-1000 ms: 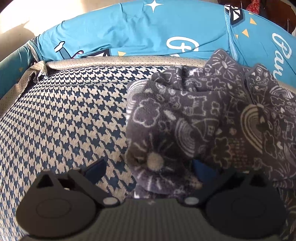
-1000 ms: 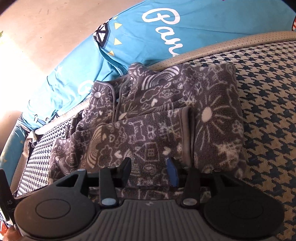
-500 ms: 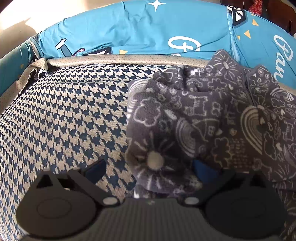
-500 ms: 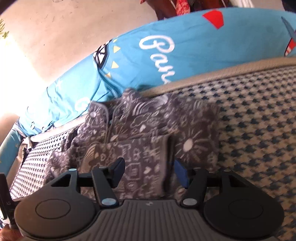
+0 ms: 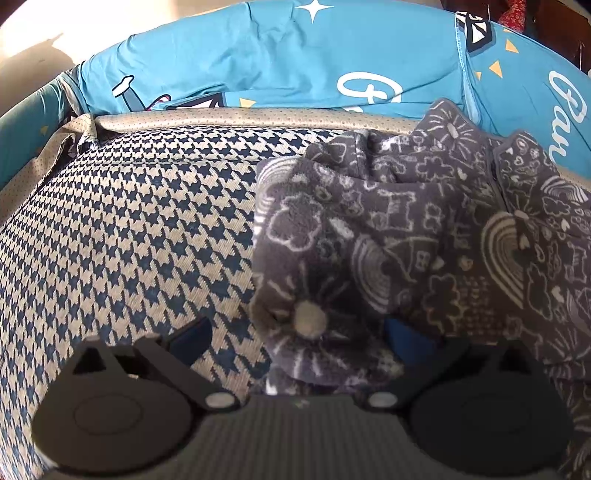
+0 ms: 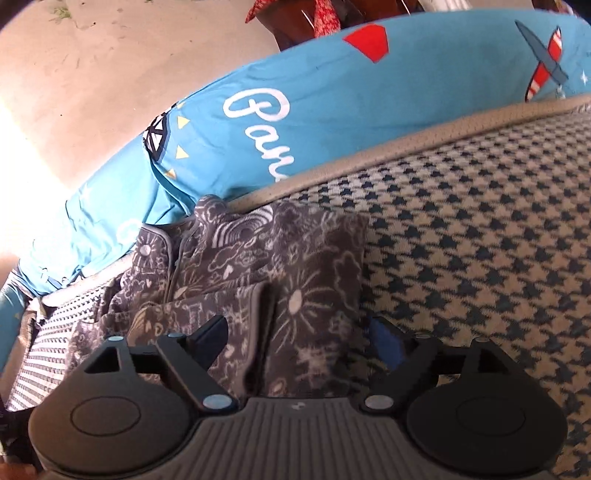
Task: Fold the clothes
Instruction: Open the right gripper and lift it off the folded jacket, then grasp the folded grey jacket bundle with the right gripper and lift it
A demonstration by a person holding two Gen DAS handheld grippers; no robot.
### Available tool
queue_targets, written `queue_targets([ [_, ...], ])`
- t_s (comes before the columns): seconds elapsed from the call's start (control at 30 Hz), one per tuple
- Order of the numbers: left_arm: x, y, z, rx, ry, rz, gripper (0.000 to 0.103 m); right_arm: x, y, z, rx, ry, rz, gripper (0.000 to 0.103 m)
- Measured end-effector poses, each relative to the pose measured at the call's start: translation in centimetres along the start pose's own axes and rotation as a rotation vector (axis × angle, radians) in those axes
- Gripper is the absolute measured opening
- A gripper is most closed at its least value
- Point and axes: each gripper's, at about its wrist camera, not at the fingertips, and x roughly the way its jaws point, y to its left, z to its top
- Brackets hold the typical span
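Note:
A dark grey fleece garment with white doodle print lies folded on the houndstooth cushion, close to its back edge. My left gripper stands open over the garment's near left corner. Its left finger rests over bare cushion and its right finger sits against the fleece. In the right wrist view the garment is at lower left. My right gripper is there with its jaws opening. The folded right edge lies between its fingers, and the pads do not press on it.
A beige piped border runs along the cushion's back edge. Behind it lies a bright blue printed sheet with white lettering. Bare houndstooth cushion stretches to the right of the garment. Pale floor and dark wooden furniture lie beyond.
My right gripper's jaws have spread from a narrow gap to a wide one, letting the fleece go. It has drawn back to the right, and more blue sheet shows. The left gripper has stayed put.

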Motion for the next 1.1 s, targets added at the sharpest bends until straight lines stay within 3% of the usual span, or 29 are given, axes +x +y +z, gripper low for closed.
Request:
queue_targets([
  [0.23, 0.1, 0.1, 0.0, -0.003, 0.003, -0.004, 0.103, 1.9, -0.6, -0.8, 0.075, 0.078, 0.070, 0.091],
  [0.5, -0.2, 0.0, 0.0, 0.019, -0.008, 0.000, 0.103, 2.5, -0.8, -1.3, 0.106, -0.001, 0.078, 0.091],
  [0.6, -0.5, -0.2, 0.1, 0.045, -0.017, 0.010, 0.103, 3.0, -0.1, -1.2, 0.063, 0.000, 0.077, 0.076],
  [0.67, -0.7, -0.3, 0.1, 0.059, -0.023, 0.017, 0.103, 3.1, 0.2, -1.3, 0.049, -0.002, 0.066, 0.054],
  [0.77, -1.0, -0.4, 0.2, 0.072, -0.030, 0.022, 0.103, 3.3, 0.2, -1.4, 0.050, -0.003, 0.058, 0.041],
  [0.87, -1.5, -0.4, 0.3, 0.071, -0.038, 0.002, 0.103, 3.3, 0.4, -1.4, 0.044, -0.007, 0.054, 0.034],
  [1.1, -2.7, 0.1, 1.0, 0.061, -0.066, -0.017, 0.103, 2.3, 2.9, -1.3, -0.058, -0.078, 0.010, 0.030],
])
